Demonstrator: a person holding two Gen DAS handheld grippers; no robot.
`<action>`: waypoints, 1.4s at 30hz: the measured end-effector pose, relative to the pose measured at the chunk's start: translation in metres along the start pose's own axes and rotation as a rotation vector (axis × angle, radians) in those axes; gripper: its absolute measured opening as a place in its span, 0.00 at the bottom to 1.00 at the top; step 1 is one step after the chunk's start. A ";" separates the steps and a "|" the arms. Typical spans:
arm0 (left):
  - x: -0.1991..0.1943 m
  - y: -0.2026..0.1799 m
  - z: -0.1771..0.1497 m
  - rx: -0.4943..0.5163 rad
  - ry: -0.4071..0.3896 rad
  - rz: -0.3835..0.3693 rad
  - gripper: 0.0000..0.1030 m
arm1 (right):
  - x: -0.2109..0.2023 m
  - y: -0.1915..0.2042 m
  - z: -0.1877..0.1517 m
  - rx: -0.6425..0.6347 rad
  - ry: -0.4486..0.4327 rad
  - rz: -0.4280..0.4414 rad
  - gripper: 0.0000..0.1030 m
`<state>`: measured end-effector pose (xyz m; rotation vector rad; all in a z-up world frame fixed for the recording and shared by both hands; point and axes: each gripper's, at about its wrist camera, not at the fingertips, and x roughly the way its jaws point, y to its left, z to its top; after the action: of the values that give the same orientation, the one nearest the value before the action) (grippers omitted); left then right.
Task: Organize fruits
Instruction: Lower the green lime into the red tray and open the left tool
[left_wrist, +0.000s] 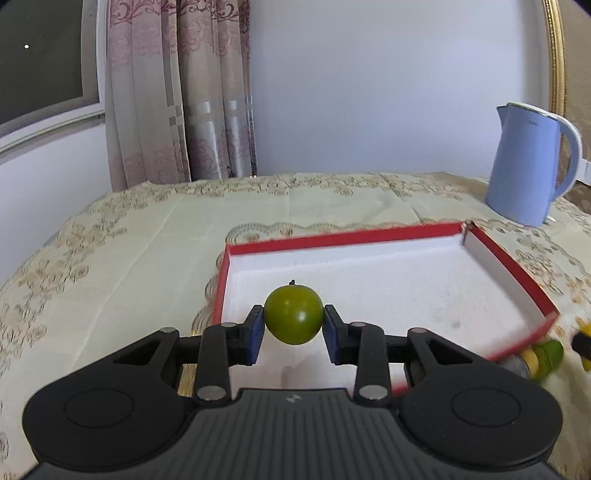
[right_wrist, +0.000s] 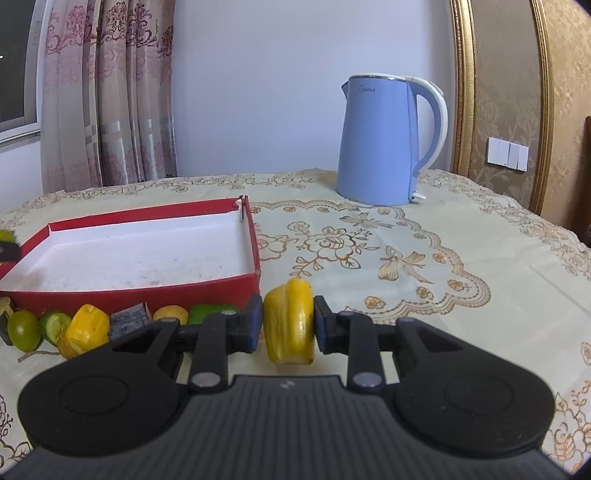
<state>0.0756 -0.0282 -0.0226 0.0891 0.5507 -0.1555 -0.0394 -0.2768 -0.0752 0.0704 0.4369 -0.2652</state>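
Two fruits are held at this moment, one in each gripper. From the left wrist view, the left gripper has its jaws clamped on a round green fruit, a blue pad pressing on each side. The fruit hangs over the near left part of a shallow red box with a white, bare inside. The box sits on a tabletop covered by a cream cloth with gold flower patterns. A light blue kettle stands beyond the box's far right corner. At the right edge, just outside the box's near right corner, some yellow and green fruit pieces show, blurred.

From the right wrist view, the right gripper has its jaws closed on a yellow fruit piece, held just beside the box's near right corner, outside it. Along the box's near wall, on the cloth, lie a round green fruit, a cut green piece, a yellow piece, a small grey block, another yellow piece and a green piece. The kettle stands upright farther back on the tabletop, well apart from the box.
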 end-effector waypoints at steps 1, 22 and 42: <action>0.005 -0.002 0.003 0.005 0.001 0.006 0.32 | 0.000 0.000 0.000 0.002 -0.002 0.000 0.26; 0.079 -0.018 0.003 0.014 0.116 0.030 0.32 | -0.007 0.002 -0.001 -0.015 -0.033 -0.005 0.26; 0.038 -0.004 -0.012 0.014 0.058 0.084 0.33 | -0.004 0.000 -0.001 0.000 -0.022 -0.006 0.26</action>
<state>0.1003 -0.0357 -0.0532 0.1304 0.6032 -0.0751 -0.0430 -0.2763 -0.0744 0.0662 0.4154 -0.2713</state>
